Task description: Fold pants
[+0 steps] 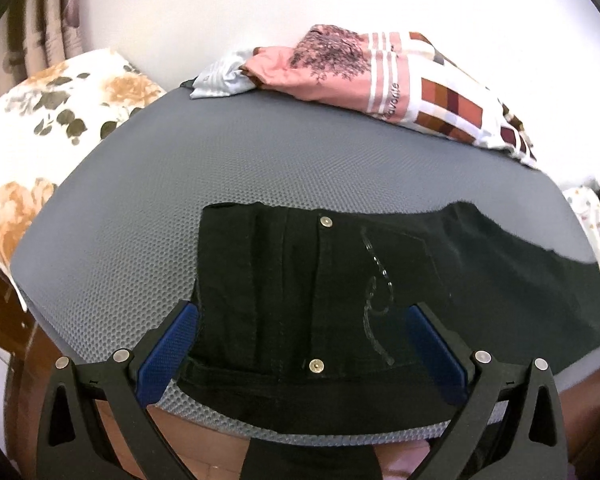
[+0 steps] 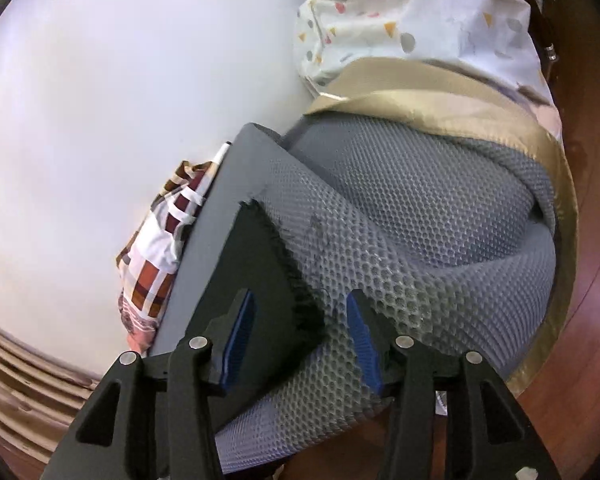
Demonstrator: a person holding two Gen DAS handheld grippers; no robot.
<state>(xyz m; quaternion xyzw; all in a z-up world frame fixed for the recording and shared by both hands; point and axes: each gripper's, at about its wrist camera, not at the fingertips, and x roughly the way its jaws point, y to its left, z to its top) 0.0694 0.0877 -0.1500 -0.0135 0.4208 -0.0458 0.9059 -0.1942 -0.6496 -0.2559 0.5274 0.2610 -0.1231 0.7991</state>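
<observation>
Black pants (image 1: 340, 288) flat on the grey honeycomb mat (image 1: 140, 208), waistband toward the mat's near edge, two metal buttons showing, legs stretching off to the right. Left gripper (image 1: 300, 332) above the waist end, blue pads (image 1: 168, 352) wide apart, nothing clamped. Right gripper (image 2: 300, 336) at the frayed leg hem (image 2: 284, 272), jaws apart, pads clear of the cloth, hem and rumpled mat between them. Folded pink and checked fabric (image 1: 380, 80) at the mat's far edge. Floral pillow (image 1: 48, 120) off to the left.
</observation>
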